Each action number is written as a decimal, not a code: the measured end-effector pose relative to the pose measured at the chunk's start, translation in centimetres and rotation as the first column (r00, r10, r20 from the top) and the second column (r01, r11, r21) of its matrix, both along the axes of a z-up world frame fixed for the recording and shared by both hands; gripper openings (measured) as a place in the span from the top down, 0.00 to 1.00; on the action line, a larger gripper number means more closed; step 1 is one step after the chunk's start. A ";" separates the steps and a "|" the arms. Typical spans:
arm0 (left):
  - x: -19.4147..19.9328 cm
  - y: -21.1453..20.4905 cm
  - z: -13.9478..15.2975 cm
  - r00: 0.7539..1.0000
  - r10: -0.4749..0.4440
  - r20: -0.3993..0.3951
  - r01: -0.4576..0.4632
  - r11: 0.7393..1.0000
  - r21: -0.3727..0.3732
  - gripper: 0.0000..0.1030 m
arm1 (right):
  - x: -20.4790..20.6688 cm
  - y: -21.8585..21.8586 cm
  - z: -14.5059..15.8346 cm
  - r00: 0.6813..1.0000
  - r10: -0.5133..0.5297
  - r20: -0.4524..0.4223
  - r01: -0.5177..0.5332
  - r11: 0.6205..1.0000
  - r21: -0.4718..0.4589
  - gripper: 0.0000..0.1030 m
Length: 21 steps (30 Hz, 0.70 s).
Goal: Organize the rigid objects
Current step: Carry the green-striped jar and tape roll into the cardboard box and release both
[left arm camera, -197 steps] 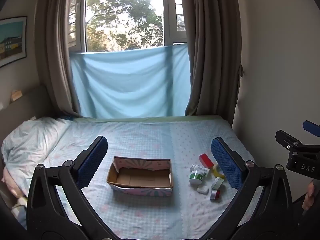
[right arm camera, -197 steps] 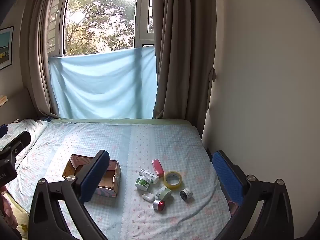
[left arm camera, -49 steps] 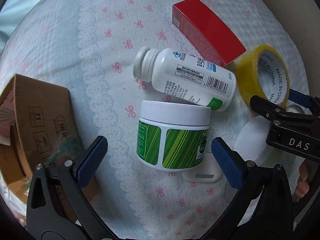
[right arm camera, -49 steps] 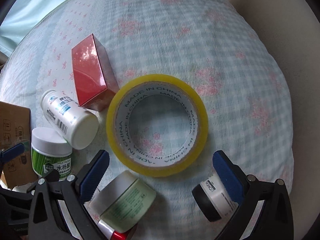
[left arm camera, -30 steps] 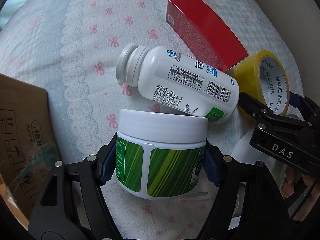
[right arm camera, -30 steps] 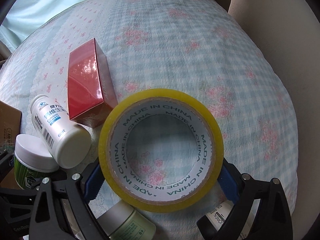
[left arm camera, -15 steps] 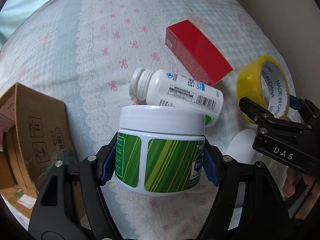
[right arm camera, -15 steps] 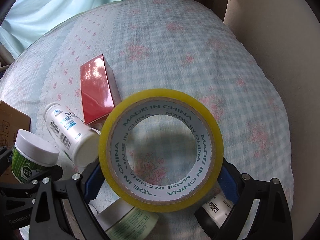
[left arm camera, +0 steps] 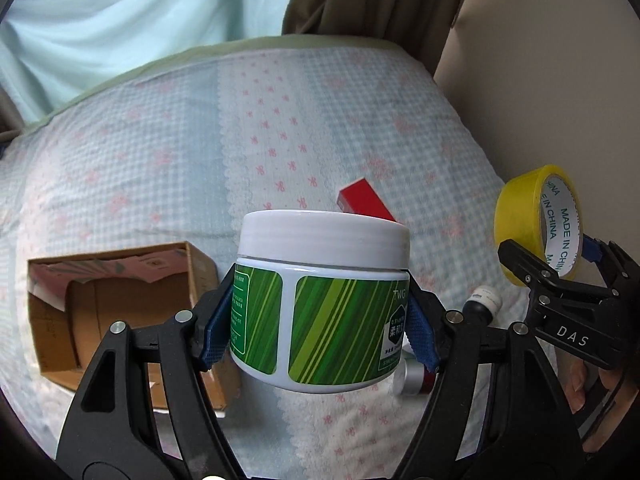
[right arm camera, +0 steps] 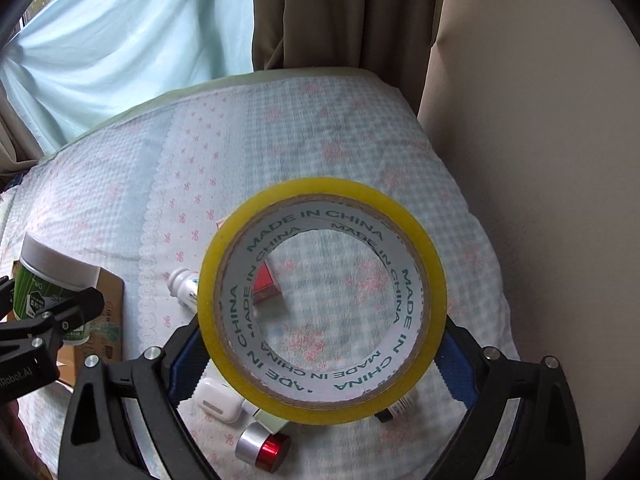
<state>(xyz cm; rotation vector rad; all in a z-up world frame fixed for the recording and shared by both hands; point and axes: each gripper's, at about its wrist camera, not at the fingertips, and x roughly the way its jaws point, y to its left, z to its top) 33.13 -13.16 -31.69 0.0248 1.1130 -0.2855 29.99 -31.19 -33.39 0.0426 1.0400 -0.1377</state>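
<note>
My left gripper (left arm camera: 320,328) is shut on a green-striped jar with a white lid (left arm camera: 324,300) and holds it upright, well above the bed. The jar also shows in the right wrist view (right arm camera: 52,280). My right gripper (right arm camera: 320,356) is shut on a yellow tape roll (right arm camera: 424,264), also held high; the roll shows in the left wrist view (left arm camera: 516,216). An open cardboard box (left arm camera: 108,304) lies on the bed below and left of the jar. A red box (left arm camera: 364,204), a white pill bottle (right arm camera: 184,284), a white earbud case (right arm camera: 216,400) and a red-and-silver cap (right arm camera: 264,450) lie on the bed.
The bed has a pale checked cover (left arm camera: 160,152). A beige wall (right arm camera: 540,160) runs along its right side. Brown curtains (right arm camera: 340,12) and a light blue cloth (right arm camera: 120,48) hang behind the bed. A small dark jar (left arm camera: 482,300) lies beside my right gripper's frame.
Both grippers have lifted their loads up off the bed and tilted toward the window. The jar and the tape roll now hang well above the other items.
</note>
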 end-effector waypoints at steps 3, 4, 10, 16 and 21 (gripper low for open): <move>-1.2 2.5 4.4 0.998 0.029 0.051 -0.028 0.999 -0.022 0.33 | -1.3 1.7 4.4 0.999 0.019 0.033 -0.019 1.000 -0.018 0.08; -1.8 3.5 5.7 0.997 0.038 0.069 -0.036 0.999 -0.032 0.33 | -1.8 2.5 5.8 0.999 0.028 0.045 -0.027 0.999 -0.023 0.08; -5.6 10.2 11.8 0.987 0.057 0.148 -0.049 0.997 -0.054 0.33 | -4.9 8.5 13.5 0.991 0.090 0.101 -0.085 0.995 -0.052 0.08; -7.7 18.6 14.4 0.987 0.036 0.159 -0.026 0.998 -0.059 0.33 | -7.2 16.3 17.5 0.988 0.108 0.108 -0.105 0.994 -0.034 0.08; -8.1 25.9 14.8 0.991 0.039 0.131 -0.030 0.997 -0.072 0.34 | -7.1 23.0 17.7 0.991 0.108 0.084 -0.109 0.994 0.004 0.08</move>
